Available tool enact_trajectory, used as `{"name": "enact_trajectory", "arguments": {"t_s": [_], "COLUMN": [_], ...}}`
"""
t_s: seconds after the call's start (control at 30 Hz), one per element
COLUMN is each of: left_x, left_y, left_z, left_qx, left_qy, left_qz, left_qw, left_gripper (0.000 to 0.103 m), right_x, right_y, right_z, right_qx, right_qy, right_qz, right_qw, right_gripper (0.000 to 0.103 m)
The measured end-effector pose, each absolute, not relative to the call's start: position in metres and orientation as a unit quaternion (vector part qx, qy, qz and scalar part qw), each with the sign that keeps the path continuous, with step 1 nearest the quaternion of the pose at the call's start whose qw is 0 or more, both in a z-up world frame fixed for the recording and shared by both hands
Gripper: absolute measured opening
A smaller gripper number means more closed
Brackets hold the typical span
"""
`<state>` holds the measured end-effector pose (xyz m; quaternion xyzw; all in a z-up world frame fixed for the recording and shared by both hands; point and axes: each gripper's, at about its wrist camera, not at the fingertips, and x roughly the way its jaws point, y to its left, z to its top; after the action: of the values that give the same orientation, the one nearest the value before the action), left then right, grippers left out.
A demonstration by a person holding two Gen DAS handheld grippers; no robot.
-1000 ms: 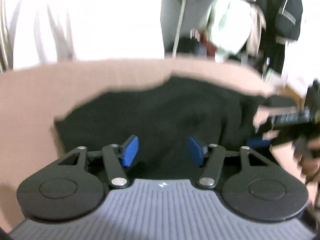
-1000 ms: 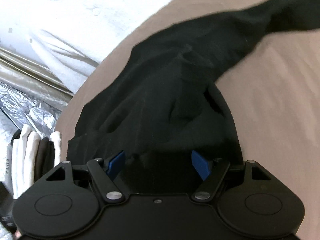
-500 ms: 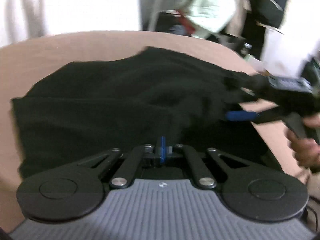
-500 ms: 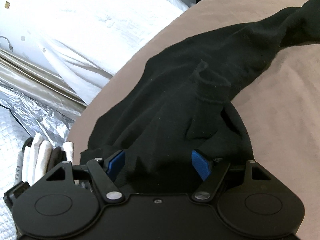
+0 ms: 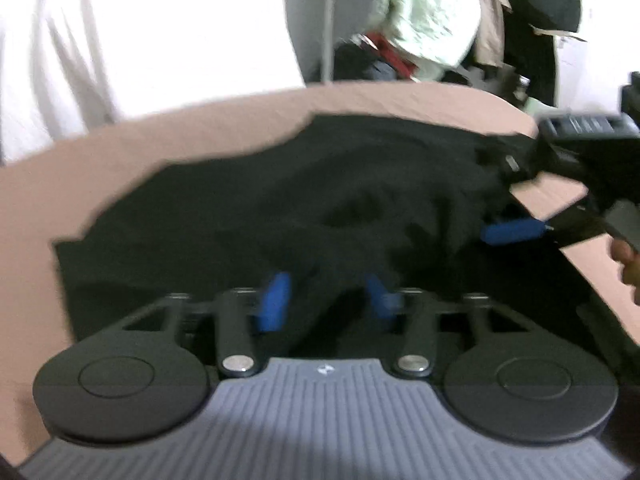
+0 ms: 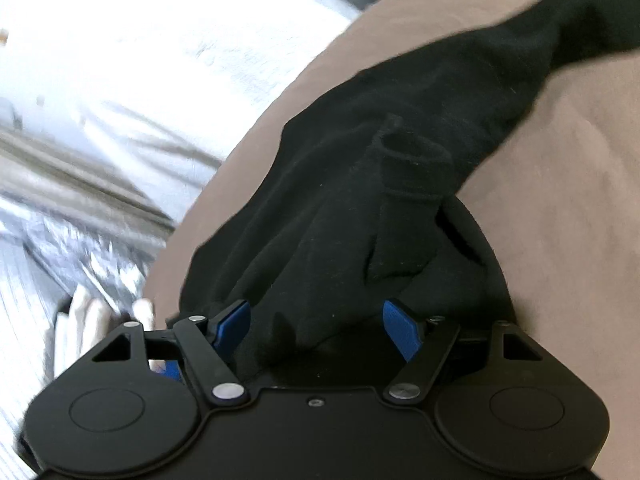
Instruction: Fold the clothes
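Black garment lies rumpled across the tan bed surface, filling the middle of the left wrist view; same garment runs from lower centre to upper right in the right wrist view, one long part trailing off toward the top right corner; tan surface on the right of that frame. Left gripper at lower centre, jaws apart, blue pads either side of a raised fold of cloth, not pinching it; view is motion-blurred. Right gripper at lower centre, jaws wide apart, garment bunched between the blue pads and over the gripper front, no clamp. Right gripper also seen at the right edge of the left wrist view, one blue finger on the garment's edge. White bedding upper left; hanging clothes top right; stack of folded white items lower left, blurred.
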<state>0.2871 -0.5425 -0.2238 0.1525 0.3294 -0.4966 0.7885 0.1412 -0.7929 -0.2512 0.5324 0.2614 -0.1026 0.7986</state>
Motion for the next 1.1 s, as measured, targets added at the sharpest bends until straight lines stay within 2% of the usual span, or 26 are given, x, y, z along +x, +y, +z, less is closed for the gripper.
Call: {"name": "enact_trajectory", "arguments": {"t_s": [0.07, 0.23, 0.37, 0.47, 0.63, 0.67, 0.73, 0.77, 0.8, 0.83, 0.93, 0.97, 1.0, 1.1], "left_x": [0.285, 0.286, 0.264, 0.251, 0.235, 0.236, 0.241, 0.246, 0.251, 0.257, 0.279, 0.286, 0.288, 0.281], "left_y": [-0.547, -0.535, -0.525, -0.529, -0.539, -0.540, -0.536, -0.535, -0.537, -0.540, -0.558, -0.562, -0.564, -0.570], "left_z": [-0.229, -0.226, -0.219, -0.224, -0.218, -0.214, -0.205, -0.202, -0.203, -0.204, -0.218, -0.227, -0.236, -0.252], "left_qx": [0.157, 0.132, 0.176, 0.192, 0.197, 0.184, 0.147, 0.130, 0.120, 0.110, 0.045, 0.007, -0.019, -0.030], "left_qy": [0.343, 0.363, 0.353, 0.380, 0.340, 0.328, 0.311, 0.309, 0.313, 0.318, 0.385, 0.415, 0.436, 0.459], "left_qz": [-0.494, -0.520, -0.557, -0.568, -0.586, -0.590, -0.588, -0.578, -0.560, -0.540, -0.516, -0.528, -0.542, -0.565], "left_qw": [0.783, 0.762, 0.731, 0.704, 0.709, 0.714, 0.732, 0.744, 0.758, 0.771, 0.764, 0.741, 0.718, 0.684], "left_gripper": [0.005, 0.003, 0.003, 0.003, 0.007, 0.010, 0.028, 0.043, 0.050, 0.051, 0.050, 0.041, 0.022, 0.011], "right_x": [0.139, 0.141, 0.138, 0.135, 0.142, 0.144, 0.146, 0.147, 0.148, 0.148, 0.145, 0.143, 0.142, 0.134], "right_y": [-0.793, -0.788, -0.789, -0.791, -0.787, -0.786, -0.785, -0.785, -0.786, -0.786, -0.791, -0.792, -0.793, -0.793], "right_z": [-0.253, -0.247, -0.245, -0.240, -0.241, -0.242, -0.245, -0.246, -0.246, -0.246, -0.247, -0.248, -0.250, -0.244], "right_qx": [0.563, 0.546, 0.540, 0.523, 0.493, 0.490, 0.488, 0.491, 0.493, 0.496, 0.519, 0.531, 0.543, 0.556], "right_qy": [0.240, 0.245, 0.248, 0.247, 0.260, 0.265, 0.271, 0.271, 0.271, 0.270, 0.267, 0.266, 0.265, 0.275], "right_qz": [-0.086, -0.080, -0.094, -0.113, -0.138, -0.139, -0.139, -0.138, -0.137, -0.136, -0.124, -0.117, -0.111, -0.104], "right_qw": [0.786, 0.797, 0.799, 0.808, 0.819, 0.819, 0.818, 0.816, 0.815, 0.814, 0.803, 0.796, 0.789, 0.777], "right_gripper": [0.078, 0.078, 0.078, 0.078, 0.078, 0.078, 0.078, 0.078, 0.078, 0.078, 0.078, 0.078, 0.078, 0.078]}}
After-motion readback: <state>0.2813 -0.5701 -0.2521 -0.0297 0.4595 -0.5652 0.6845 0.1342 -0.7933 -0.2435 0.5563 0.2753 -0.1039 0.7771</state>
